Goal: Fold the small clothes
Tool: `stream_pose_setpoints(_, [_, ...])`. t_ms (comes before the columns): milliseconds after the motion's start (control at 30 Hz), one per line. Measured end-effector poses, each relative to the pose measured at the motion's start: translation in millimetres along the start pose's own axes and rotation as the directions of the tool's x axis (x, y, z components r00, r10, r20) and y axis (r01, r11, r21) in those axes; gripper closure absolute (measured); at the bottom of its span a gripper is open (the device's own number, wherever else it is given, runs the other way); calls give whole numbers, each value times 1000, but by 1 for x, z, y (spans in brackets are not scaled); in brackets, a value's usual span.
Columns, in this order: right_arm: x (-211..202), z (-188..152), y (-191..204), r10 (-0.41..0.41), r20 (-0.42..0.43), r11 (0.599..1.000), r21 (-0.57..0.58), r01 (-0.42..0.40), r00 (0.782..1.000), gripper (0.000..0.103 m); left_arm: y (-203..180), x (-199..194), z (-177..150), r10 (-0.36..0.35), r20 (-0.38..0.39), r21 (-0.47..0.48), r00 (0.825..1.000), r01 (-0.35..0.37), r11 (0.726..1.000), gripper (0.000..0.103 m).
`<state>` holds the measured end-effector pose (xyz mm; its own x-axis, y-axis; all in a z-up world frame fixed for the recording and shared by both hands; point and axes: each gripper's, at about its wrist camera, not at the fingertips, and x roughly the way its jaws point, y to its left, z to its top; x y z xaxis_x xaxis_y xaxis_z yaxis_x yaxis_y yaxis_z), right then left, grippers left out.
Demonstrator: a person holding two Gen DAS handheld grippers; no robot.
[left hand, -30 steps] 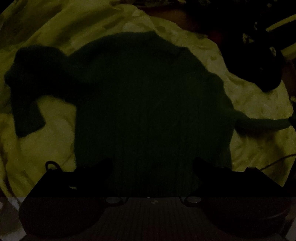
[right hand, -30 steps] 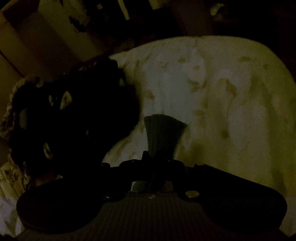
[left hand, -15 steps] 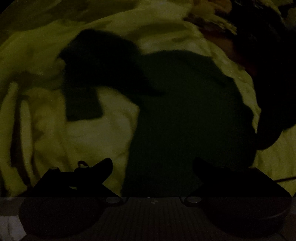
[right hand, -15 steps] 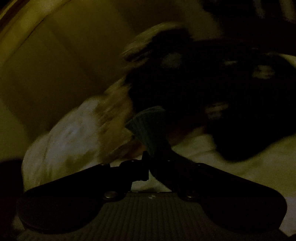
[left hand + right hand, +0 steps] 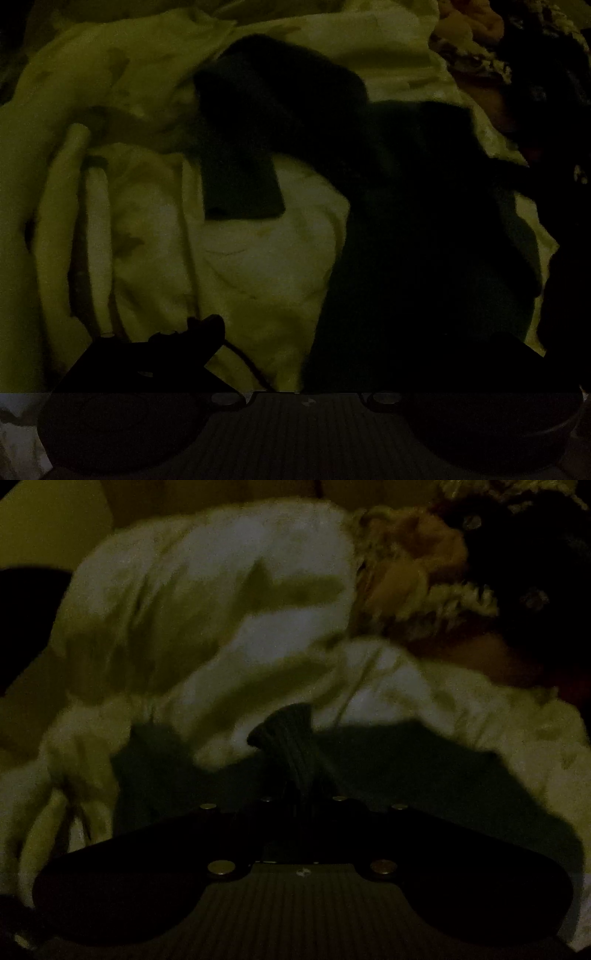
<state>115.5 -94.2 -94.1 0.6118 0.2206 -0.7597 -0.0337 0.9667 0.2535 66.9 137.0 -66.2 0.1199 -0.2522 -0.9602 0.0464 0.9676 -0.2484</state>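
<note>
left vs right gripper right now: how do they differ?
The left gripper stands open, fingers wide apart; the right gripper is shut. The left holds nothing and hangs above the dark sweater; the right pinches a bunched ribbed part of the sweater, likely a sleeve end. The left looks at the other sleeve, lying flat on the pale bedding; the right one's sleeve is lifted. Both are over the same garment and bedding.

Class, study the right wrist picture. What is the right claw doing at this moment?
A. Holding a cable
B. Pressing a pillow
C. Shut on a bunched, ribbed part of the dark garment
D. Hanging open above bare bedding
C: the right claw is closed, and a ribbed fold of the dark garment sticks up from between its fingers.
</note>
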Motion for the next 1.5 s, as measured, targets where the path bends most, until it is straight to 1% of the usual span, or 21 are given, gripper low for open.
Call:
stream_pose_setpoints(33, [4, -5, 2, -1, -23, 1000, -14, 1, 1000, 91, 1, 0, 0, -1, 0, -2, 1000, 1, 1000, 0])
stream_pose_setpoints(100, [11, -15, 5, -16, -52, 1000, -24, 15, 998, 75, 0, 1, 1, -6, -1, -4, 1000, 6, 1000, 0])
stream_pose_setpoints(133, [10, -19, 3, -16, -61, 1000, -12, 15, 998, 56, 0, 1, 2, -8, -1, -3, 1000, 8, 1000, 0])
stream_pose_setpoints(167, [8, -21, 1, -10, -59, 1000, 11, 10, 998, 44, -1, 1, 2, -10, -1, -2, 1000, 10, 1000, 0])
stream_pose_setpoints(200, [2, -23, -3, 2, -49, 999, 40, 0, 999, 41, -1, 1, 3, -17, -4, -5, 1000, 17, 1000, 0])
stream_pose_setpoints(300, [-17, -27, -16, 20, -11, 993, 115, -19, 1000, 41, -3, 1, 6, -19, 3, -8, 1000, 20, 1000, 0])
stream_pose_setpoints(433, [-46, -37, -46, -8, 23, 976, 216, 3, 1000, 39, -15, -2, 18, -17, 38, 24, 999, 16, 1000, 0])
stream_pose_setpoints(500, [-56, -47, -64, -58, -5, 963, 263, 58, 998, 37, -28, -5, 26, -2, 90, 70, 996, -5, 998, 0])
stream_pose_setpoints(567, [-59, -56, -78, -144, -61, 947, 280, 155, 988, 37, -48, -4, 37, 5, 137, 143, 991, -25, 989, 0])
stream_pose_setpoints(633, [-63, -65, -92, -196, -90, 925, 315, 215, 976, 36, -66, -3, 49, -18, 174, 191, 985, -16, 981, 0])
stream_pose_setpoints(733, [-67, -75, -112, -200, -115, 895, 383, 230, 973, 28, -92, 5, 65, -95, 214, 262, 972, 37, 964, 0])
stream_pose_setpoints(800, [-67, -82, -118, -218, -142, 886, 385, 257, 965, 28, -110, 18, 76, -119, 207, 288, 971, 56, 956, 0])
stream_pose_setpoints(867, [-70, -88, -119, -225, -157, 884, 381, 269, 962, 28, -122, 38, 87, -125, 173, 292, 977, 70, 954, 0])
stream_pose_setpoints(967, [-82, -96, -113, -204, -166, 881, 399, 255, 965, 27, -131, 72, 95, -97, 114, 289, 989, 61, 955, 0])
stream_pose_setpoints(1067, [-92, -95, -102, -195, -192, 882, 394, 258, 962, 21, -133, 115, 99, 36, 21, 306, 999, -41, 951, 0])
stream_pose_setpoints(1100, [-94, -93, -98, -204, -214, 884, 379, 274, 955, 21, -132, 123, 99, 49, 6, 314, 999, -48, 948, 0])
stream_pose_setpoints(1167, [-101, -88, -88, -239, -257, 880, 350, 321, 936, 19, -130, 129, 102, 39, -3, 319, 999, -36, 947, 0])
stream_pose_setpoints(1267, [-108, -78, -79, -278, -286, 871, 329, 366, 917, 11, -128, 125, 107, 21, -23, 304, 1000, -13, 953, 0])
stream_pose_setpoints(1333, [-111, -74, -74, -294, -284, 873, 310, 377, 913, 11, -124, 112, 110, -10, -2, 280, 1000, 10, 960, 0])
stream_pose_setpoints(1400, [-109, -72, -71, -291, -274, 882, 295, 368, 917, 11, -117, 94, 108, -36, 42, 257, 998, 24, 966, 0])
stream_pose_setpoints(1500, [-106, -69, -67, -285, -273, 889, 283, 360, 919, 11, -98, 62, 97, -43, 135, 210, 990, 14, 978, 0])
